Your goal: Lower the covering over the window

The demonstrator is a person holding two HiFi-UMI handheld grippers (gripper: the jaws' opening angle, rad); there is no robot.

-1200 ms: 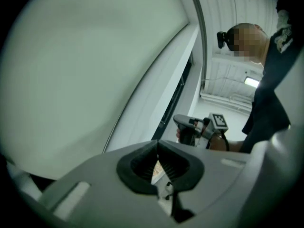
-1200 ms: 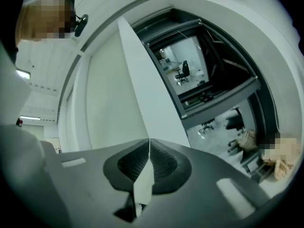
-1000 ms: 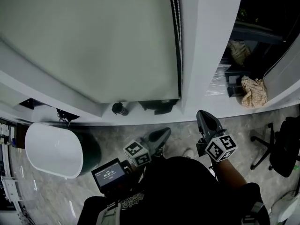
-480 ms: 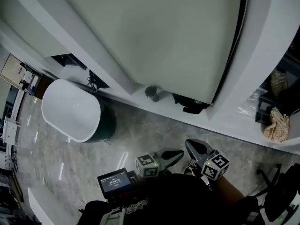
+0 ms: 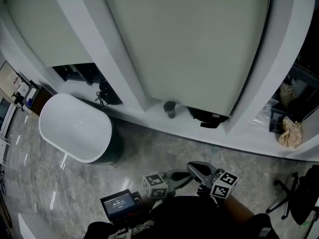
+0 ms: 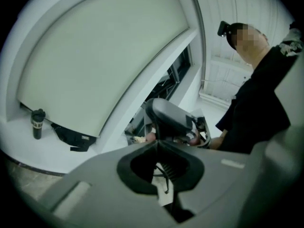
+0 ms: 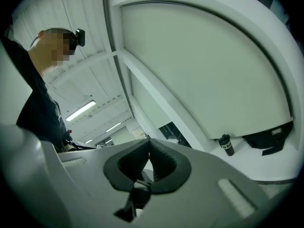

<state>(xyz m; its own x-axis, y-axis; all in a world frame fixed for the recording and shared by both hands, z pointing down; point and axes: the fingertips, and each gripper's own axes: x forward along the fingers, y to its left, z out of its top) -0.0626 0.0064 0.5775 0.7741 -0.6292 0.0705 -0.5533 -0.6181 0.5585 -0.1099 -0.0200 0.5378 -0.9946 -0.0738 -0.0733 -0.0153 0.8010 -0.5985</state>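
Covering (image 5: 199, 44) hangs almost to the sill (image 5: 244, 133); lowering judged near complete. Left claw (image 5: 187, 174) and right claw (image 5: 196, 167) both clenched, empty, well apart from it; further lowering calls for reaching the window

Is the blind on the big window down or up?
Down: the blind hangs almost to the sill, where a bottle stands.

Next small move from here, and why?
Probably carry the left gripper toward the left blind and open it. That blind stops short of the sill, leaving a dark gap, while the middle blind is almost down. It and the right gripper are shut and empty.
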